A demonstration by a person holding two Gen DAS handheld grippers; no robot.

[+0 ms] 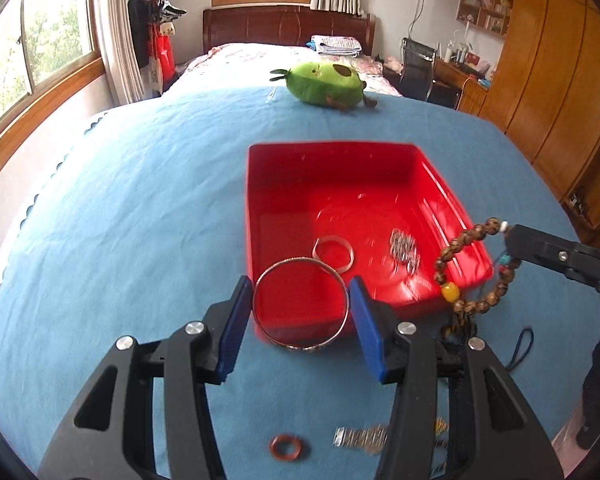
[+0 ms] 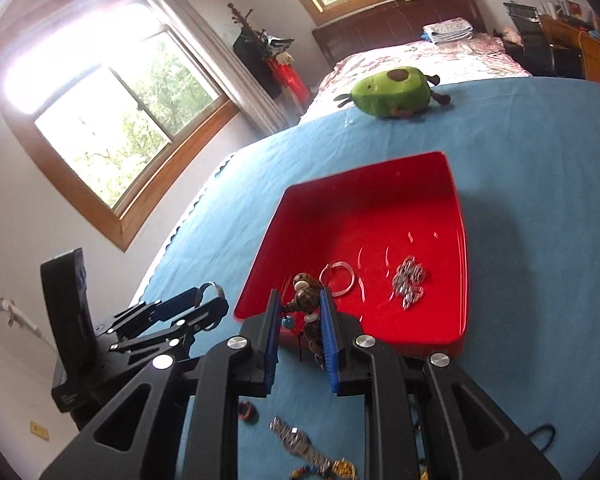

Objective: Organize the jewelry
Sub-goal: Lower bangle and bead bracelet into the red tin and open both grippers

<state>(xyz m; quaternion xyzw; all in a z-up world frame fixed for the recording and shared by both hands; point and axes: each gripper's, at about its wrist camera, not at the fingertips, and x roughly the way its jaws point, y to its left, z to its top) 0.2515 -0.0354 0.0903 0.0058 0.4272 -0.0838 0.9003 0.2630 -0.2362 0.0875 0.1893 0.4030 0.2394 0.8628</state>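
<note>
Bedroom, blue cloth point(image 1: 140, 200). My left gripper point(image 1: 300, 312) grips a stiff, slick silver bangle point(image 1: 300, 304) across its width above the red tray point(image 1: 256, 200).

My right gripper point(image 2: 300, 312) apparently pinches a limp beaded bracelet point(image 2: 306, 300) at the tray's near edge.

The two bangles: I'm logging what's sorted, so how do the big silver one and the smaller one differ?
The large silver bangle is gripped between the left gripper's pads at the red tray's near edge; the small bangle lies flat on the tray floor. The large one is thin and wide; the small one is a broader band. Both look silver.
</note>
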